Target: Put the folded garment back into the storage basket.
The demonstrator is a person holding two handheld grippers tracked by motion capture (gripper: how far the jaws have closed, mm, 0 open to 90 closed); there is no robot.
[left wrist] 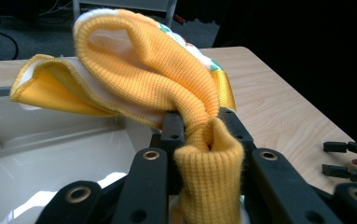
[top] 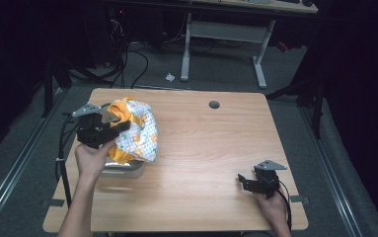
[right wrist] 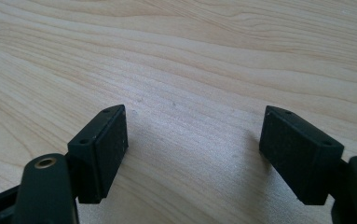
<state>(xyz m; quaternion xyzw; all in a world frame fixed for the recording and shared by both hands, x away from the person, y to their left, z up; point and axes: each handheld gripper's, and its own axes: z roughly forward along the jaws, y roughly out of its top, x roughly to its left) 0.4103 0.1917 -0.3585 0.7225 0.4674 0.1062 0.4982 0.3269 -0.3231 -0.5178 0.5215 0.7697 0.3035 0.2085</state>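
A light wooden table with a small round grey cable hole near its far edge stands on grey carpet.

At the table's left edge, the person's left hand holds the left gripper raised above a shallow pale tub. The tub sits against the left edge, about midway along it. In the left gripper view its white inside lies below and to the left of the jaws. The jaws are clenched on a small piece of clothing: yellow ribbed knit with a white patterned body carrying orange and green marks. The pinched part is a yellow ribbed cuff or band, squeezed between the black jaws, with the end of the knit hanging below them. From there the fabric loops up and away, bunched and folded, so the garment hangs over the tub rather than lying flat on the table.

The middle of the table is bare wood.

Near the near right corner, the person's right hand holds the right gripper low over the table. Its jaws are released and stand well apart, with plain wood grain between them and nothing in their grip.
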